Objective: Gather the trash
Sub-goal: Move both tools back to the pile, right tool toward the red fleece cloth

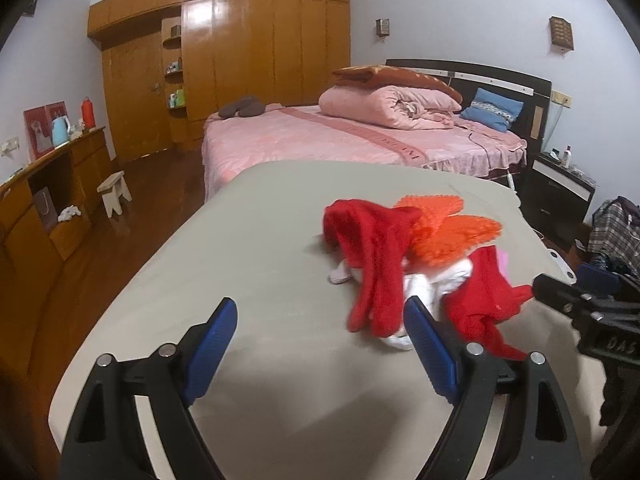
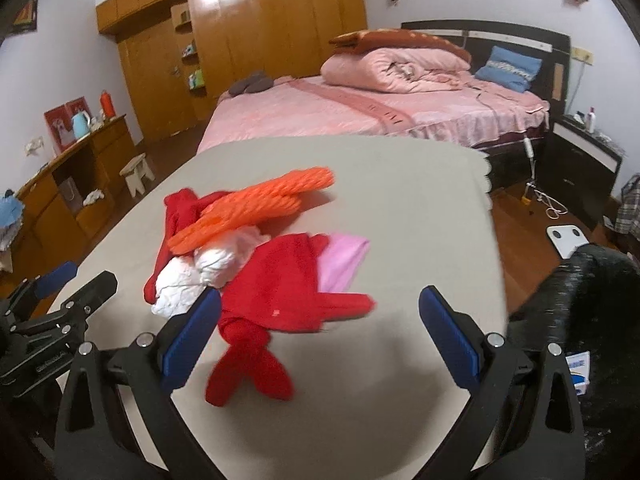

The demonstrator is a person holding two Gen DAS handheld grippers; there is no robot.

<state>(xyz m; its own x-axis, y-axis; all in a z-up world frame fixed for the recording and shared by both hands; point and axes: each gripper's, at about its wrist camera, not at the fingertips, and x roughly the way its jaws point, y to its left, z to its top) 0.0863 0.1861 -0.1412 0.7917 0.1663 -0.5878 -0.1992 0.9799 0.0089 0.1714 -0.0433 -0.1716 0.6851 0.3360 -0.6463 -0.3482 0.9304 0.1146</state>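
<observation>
Both my grippers hang over the beige table [image 1: 240,240] with jaws spread wide, holding nothing. The left gripper [image 1: 320,344] sits just left of the pile, its right finger nearly against the crumpled white paper [image 1: 424,288]. The right gripper [image 2: 320,336] frames the near red cloth [image 2: 280,292], with orange mesh [image 2: 256,204] and a pink sheet [image 2: 344,260] behind it.

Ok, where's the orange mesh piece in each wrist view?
Left wrist: orange mesh right of centre, behind the red cloth.
Right wrist: orange mesh left of centre, atop the pile.
Shared landmark: the pink bed behind the table.
</observation>
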